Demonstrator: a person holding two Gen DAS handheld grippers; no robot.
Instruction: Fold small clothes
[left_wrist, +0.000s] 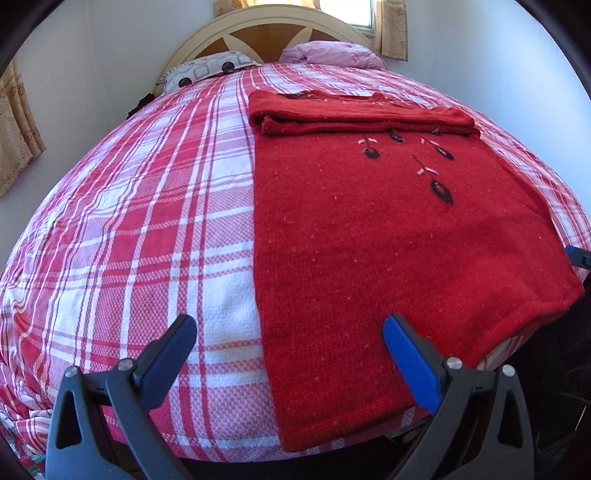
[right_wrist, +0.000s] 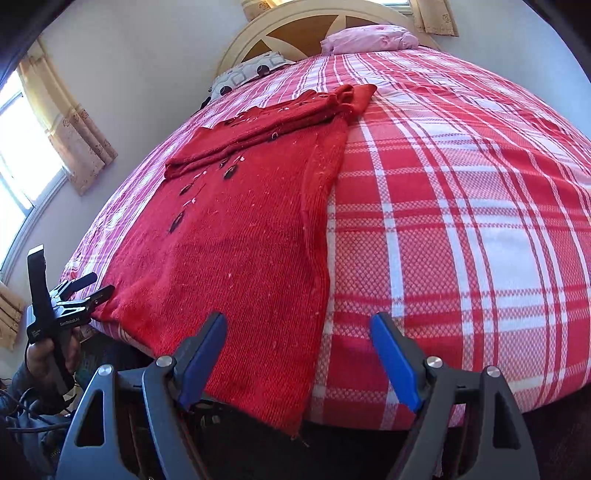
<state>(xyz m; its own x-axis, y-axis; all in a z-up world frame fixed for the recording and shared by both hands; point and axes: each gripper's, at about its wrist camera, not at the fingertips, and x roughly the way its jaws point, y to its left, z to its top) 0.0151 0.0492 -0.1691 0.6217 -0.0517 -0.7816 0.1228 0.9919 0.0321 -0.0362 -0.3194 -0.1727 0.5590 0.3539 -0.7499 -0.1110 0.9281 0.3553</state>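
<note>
A red knit sweater (left_wrist: 388, 251) with dark leaf embroidery lies flat on the plaid bed, its sleeves folded across the chest at the far end (left_wrist: 354, 114). Its hem hangs slightly over the near bed edge. My left gripper (left_wrist: 290, 326) is open, its jaws straddling the hem's left corner from just above. My right gripper (right_wrist: 297, 325) is open, straddling the sweater's (right_wrist: 236, 266) right hem corner. The left gripper also shows in the right wrist view (right_wrist: 94, 286), open at the other hem corner.
The bed has a red and white plaid cover (left_wrist: 147, 229). A patterned pillow (left_wrist: 207, 70) and a pink pillow (left_wrist: 328, 53) lie by the wooden headboard (left_wrist: 269, 29). Curtained windows are on the left wall (right_wrist: 44, 147) and behind the headboard.
</note>
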